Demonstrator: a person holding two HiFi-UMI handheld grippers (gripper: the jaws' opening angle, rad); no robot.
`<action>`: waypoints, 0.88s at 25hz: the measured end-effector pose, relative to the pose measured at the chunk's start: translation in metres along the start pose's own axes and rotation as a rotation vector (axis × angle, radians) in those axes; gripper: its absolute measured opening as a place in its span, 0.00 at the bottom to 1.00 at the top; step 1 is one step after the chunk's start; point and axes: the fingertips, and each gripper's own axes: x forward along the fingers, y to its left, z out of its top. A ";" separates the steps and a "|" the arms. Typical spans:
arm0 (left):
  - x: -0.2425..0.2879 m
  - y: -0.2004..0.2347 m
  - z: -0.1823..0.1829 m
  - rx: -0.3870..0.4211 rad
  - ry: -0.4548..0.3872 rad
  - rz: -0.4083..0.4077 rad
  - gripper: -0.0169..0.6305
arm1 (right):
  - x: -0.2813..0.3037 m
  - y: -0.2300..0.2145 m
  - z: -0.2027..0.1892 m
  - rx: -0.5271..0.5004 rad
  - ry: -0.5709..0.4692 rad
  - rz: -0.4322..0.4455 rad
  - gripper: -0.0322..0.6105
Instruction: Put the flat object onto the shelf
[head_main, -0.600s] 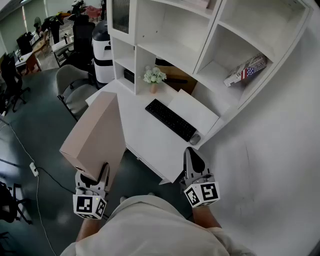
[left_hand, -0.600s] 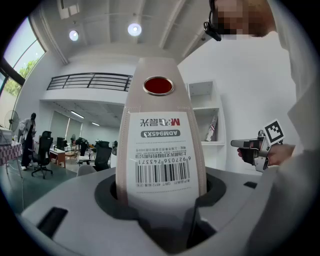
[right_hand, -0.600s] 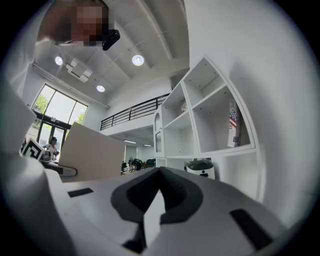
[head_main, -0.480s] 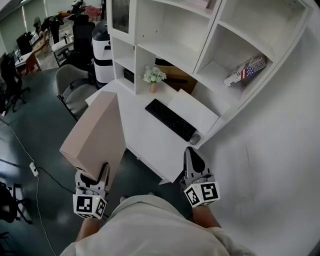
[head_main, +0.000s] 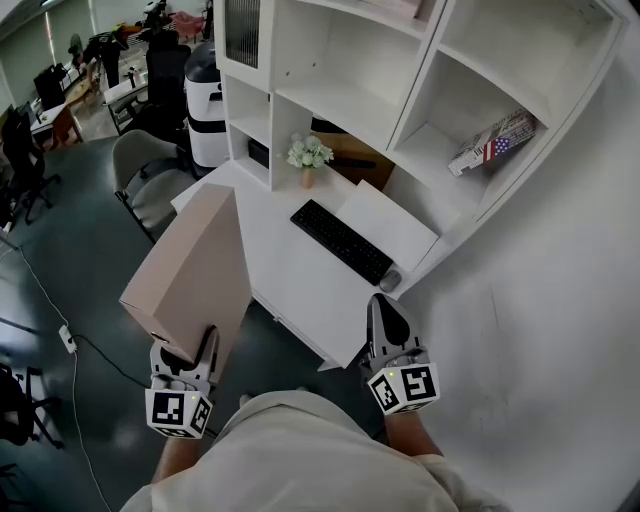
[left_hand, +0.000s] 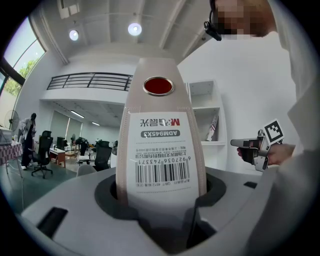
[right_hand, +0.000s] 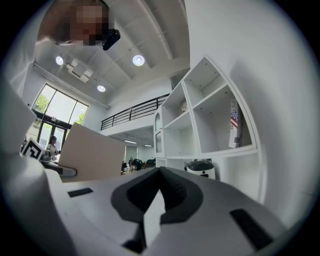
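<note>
A flat tan cardboard box (head_main: 190, 275) stands on edge in my left gripper (head_main: 185, 352), which is shut on its lower end. In the left gripper view the box's labelled narrow side (left_hand: 159, 145) rises straight up from between the jaws. My right gripper (head_main: 388, 312) hangs over the desk's near corner, shut and empty; in its own view the pads (right_hand: 172, 192) meet at a point. The white shelf unit (head_main: 400, 115) stands behind the desk with several open compartments. From the right gripper view the box (right_hand: 95, 150) is at the left and the shelf (right_hand: 215, 150) at the right.
A white desk (head_main: 290, 270) carries a black keyboard (head_main: 342, 240), a mouse (head_main: 390, 279), a white pad (head_main: 388, 222) and a small flower pot (head_main: 308, 158). A flag-printed book (head_main: 492, 140) leans in a right compartment. A grey chair (head_main: 150, 175) and a white machine (head_main: 205, 105) stand left of the desk.
</note>
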 end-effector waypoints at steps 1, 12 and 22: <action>0.001 0.000 0.000 0.000 0.001 0.001 0.45 | 0.001 0.000 0.000 0.003 0.000 0.005 0.05; 0.020 -0.014 0.004 0.009 -0.011 0.048 0.45 | 0.008 -0.026 -0.004 0.016 0.007 0.059 0.05; 0.033 -0.018 0.008 0.004 -0.016 0.089 0.45 | 0.024 -0.044 -0.016 0.023 0.029 0.104 0.05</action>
